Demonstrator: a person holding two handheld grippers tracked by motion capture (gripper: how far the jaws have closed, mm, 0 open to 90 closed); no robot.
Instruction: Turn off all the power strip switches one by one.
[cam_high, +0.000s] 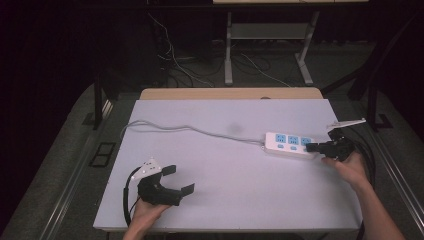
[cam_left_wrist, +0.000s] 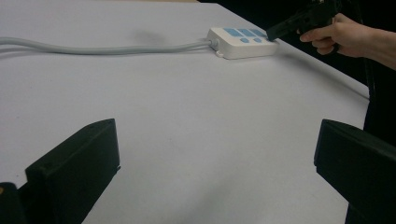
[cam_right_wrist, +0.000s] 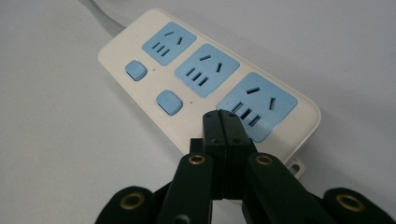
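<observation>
A white power strip with three blue sockets lies at the table's right side, its grey cable running off to the left. In the right gripper view two blue buttons show on the strip. My right gripper is shut with nothing between its jaws. Its tips sit over the strip's near end beside the third socket; whether they touch it is unclear. From the high view the right gripper reaches in from the right. My left gripper rests open at the front left, far from the strip.
The white tabletop ends in a wooden strip at the back. Black cables hang off its right edge. Behind the table stand desk legs with loose wires on the dark floor.
</observation>
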